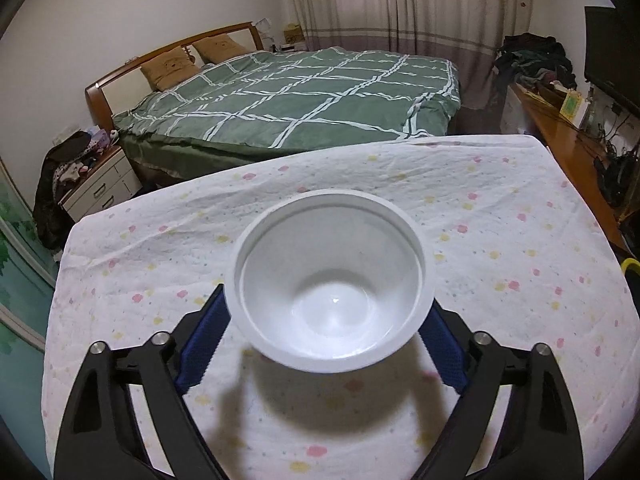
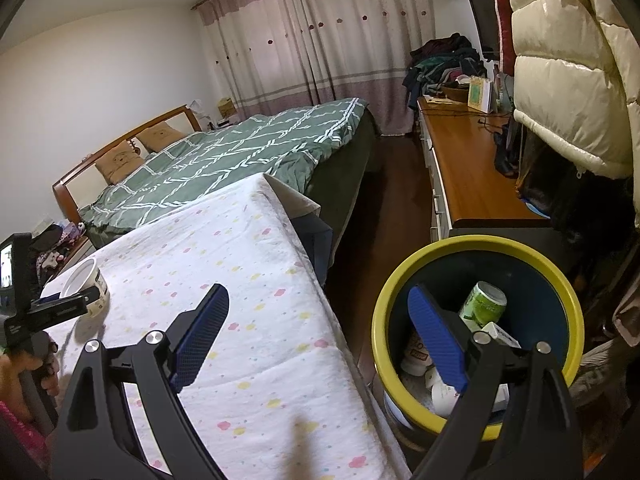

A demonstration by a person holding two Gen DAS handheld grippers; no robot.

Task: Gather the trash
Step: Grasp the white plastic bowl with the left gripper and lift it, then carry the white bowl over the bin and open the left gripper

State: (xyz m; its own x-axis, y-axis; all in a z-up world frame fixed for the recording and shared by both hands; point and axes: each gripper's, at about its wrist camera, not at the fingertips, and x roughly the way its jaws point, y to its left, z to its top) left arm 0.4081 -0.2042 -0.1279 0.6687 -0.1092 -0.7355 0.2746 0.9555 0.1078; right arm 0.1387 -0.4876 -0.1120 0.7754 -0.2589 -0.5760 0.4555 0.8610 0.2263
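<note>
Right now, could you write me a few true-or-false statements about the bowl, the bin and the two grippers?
1. The bowl is empty. True.
2. The left gripper is far from the bowl. False: its blue fingers flank it, under the rim.
3. The bin stands on the table. False: it stands on the floor, beside the table.
4. The bin holds a green can. True.
5. The right gripper holds a cup. False: it is open and empty.
</note>
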